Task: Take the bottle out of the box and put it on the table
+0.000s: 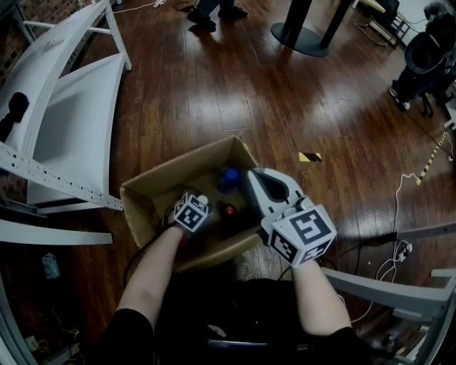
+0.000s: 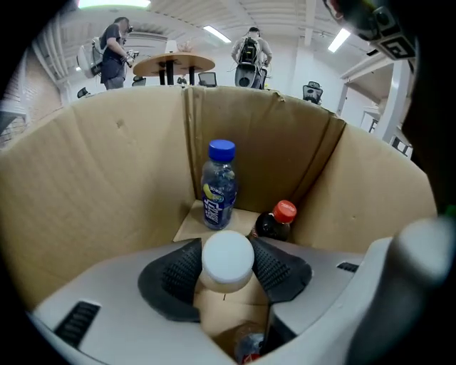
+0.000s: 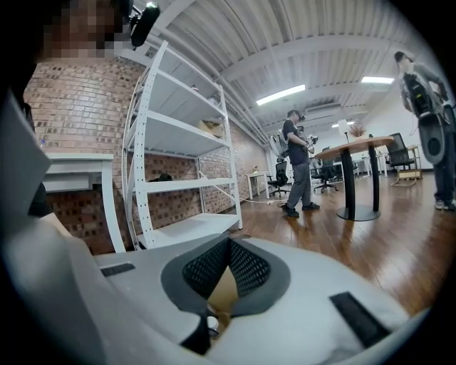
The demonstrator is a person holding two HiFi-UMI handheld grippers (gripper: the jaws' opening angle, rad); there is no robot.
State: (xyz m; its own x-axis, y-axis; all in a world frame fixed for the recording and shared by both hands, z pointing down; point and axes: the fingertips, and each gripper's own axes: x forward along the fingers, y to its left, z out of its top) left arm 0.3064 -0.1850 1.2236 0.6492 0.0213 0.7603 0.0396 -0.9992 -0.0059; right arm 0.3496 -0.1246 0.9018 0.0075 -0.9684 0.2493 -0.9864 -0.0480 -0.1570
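An open cardboard box (image 1: 178, 170) stands on the wooden floor. My left gripper (image 1: 202, 202) is down inside it, its pads against both sides of the white cap of an upright bottle (image 2: 227, 258), so it is shut on that bottle. Further back in the box (image 2: 107, 185) stand a blue-capped clear bottle (image 2: 218, 187) and a dark red-capped bottle (image 2: 278, 221); both also show from above, the blue-capped bottle (image 1: 227, 175) and the red-capped bottle (image 1: 229, 209). My right gripper (image 1: 251, 175) lies over the box's right wall, shut with its tips (image 3: 228, 246) meeting; cardboard shows through the gap below.
A white metal shelf rack (image 1: 64, 107) stands left of the box. A round table base (image 1: 299, 36) and a person's feet (image 1: 210, 14) are at the far side. Cables (image 1: 399, 249) and a white frame (image 1: 399, 285) lie at the right. People stand around a table (image 3: 353, 150).
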